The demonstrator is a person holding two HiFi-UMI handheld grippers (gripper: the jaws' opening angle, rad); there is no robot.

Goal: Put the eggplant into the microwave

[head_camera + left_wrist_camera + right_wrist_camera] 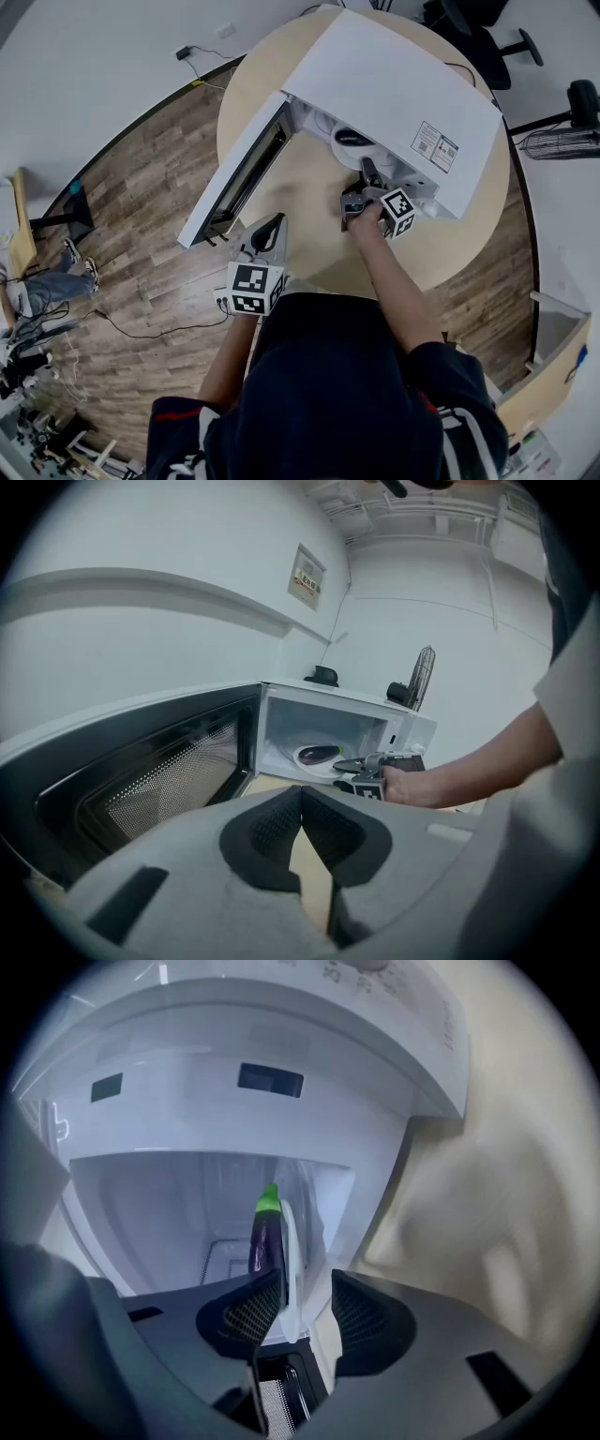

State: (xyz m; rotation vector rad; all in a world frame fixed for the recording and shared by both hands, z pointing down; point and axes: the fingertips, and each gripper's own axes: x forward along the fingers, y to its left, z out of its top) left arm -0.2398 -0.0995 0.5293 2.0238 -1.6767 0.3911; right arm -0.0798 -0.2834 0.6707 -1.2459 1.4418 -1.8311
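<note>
**Eggplant Sits Inside the Microwave**

Closest to us, low in the left gripper view, the left gripper (pixel 301 791) has its jaws pressed together at the tips. It holds nothing.

A bit farther on, the right gripper (pixel 307 1283) reaches into the mouth of the microwave (pixel 375 84). Its jaws stand wide apart. The rim of a white plate (pixel 289 1241) sits between them, right by one pad, but the jaws do not squeeze it.

On that plate lies the eggplant (pixel 264 1237), near the middle of the right gripper view. It is dark purple with a green top, and it is inside the microwave. The door (pixel 239 169) hangs open toward the left of the head view. The microwave sits on a round wooden table (pixel 309 202).

The eggplant looks small, smooth and shiny, so I think it is light and a bit slippery. It may roll on the plate. The best place to grab it looks like the fat purple middle, not the thin green end.
</note>
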